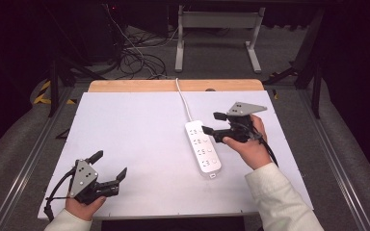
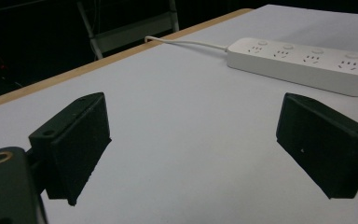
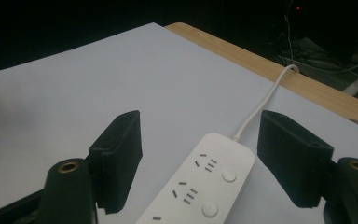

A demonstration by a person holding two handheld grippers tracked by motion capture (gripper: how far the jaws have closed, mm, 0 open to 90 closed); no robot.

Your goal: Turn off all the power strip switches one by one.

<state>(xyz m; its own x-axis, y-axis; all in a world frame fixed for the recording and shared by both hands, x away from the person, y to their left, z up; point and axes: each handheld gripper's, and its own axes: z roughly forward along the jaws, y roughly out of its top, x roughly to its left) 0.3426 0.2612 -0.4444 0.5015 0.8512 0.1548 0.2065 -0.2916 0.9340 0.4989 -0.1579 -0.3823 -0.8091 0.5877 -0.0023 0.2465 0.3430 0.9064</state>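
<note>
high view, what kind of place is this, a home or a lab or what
Most likely a lab or recording room: a white-covered table carries a lone white power strip, cables lie tangled on the dark floor behind, and a bare metal frame stands there too.

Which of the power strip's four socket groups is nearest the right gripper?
The one at the cord end of the power strip, farthest from the person: the right gripper, open, hangs beside it; the other three lie nearer the person.

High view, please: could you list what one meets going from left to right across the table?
Left gripper, held open near the table's front edge → white power strip → right gripper, open beside the strip's far end.
</note>
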